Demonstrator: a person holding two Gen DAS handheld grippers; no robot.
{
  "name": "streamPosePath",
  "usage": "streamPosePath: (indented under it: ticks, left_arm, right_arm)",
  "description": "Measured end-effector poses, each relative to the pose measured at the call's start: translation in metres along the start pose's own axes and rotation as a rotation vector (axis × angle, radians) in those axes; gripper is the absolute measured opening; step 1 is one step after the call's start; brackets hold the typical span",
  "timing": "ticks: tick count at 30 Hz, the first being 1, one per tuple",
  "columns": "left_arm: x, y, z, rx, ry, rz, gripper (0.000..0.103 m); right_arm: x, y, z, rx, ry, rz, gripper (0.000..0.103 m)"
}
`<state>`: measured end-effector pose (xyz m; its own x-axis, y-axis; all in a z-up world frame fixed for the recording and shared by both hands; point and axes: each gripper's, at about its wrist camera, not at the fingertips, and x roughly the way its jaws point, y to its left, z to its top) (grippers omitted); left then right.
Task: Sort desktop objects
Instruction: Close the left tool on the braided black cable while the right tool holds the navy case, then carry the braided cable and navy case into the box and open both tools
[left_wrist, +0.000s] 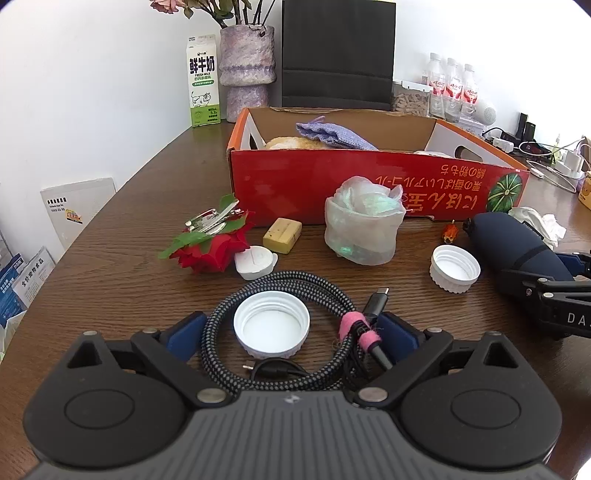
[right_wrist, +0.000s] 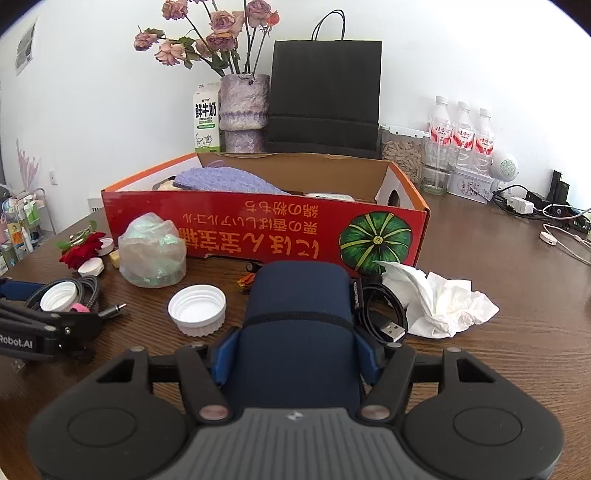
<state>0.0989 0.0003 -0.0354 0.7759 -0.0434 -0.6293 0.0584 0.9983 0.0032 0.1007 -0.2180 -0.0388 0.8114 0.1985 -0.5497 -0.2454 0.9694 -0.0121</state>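
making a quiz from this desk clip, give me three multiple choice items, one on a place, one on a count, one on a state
1. Where does the soap bar lie?
A. inside the red box
B. on the table in front of the box
C. on the tissue

2. How many white caps lie open side up on the table?
A. one
B. two
C. four

3. What is between the right gripper jaws?
A. a navy pouch
B. a milk carton
C. nothing

Answers:
1 B: the bar rests on the wood beside the rose, below the box front.
2 B: one cap sits inside the cable coil, the other cap near the pouch.
3 A: blue pads flank the pouch on both sides.
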Motion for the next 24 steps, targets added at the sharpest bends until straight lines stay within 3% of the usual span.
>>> streamPosePath:
  ticks: [10, 18, 24]
  left_arm:
    - [-0.012, 0.0, 0.003, 0.013, -0.038, -0.001, 0.094]
    - [-0.007, -0.005, 0.005, 0.116, 0.049, -0.006, 0.103]
    - [0.0, 0.002, 0.009, 0.097, 0.124, -0.064, 0.097]
  right_arm:
    - [-0.003, 0.001, -0.001, -0.003, -0.02, 0.001, 0.062]
    - [-0.003, 0.001, -0.001, 0.003, -0.017, 0.002, 0.062]
    - [-0.003, -0.002, -0.001, 0.015, -0.017, 0.007, 0.063]
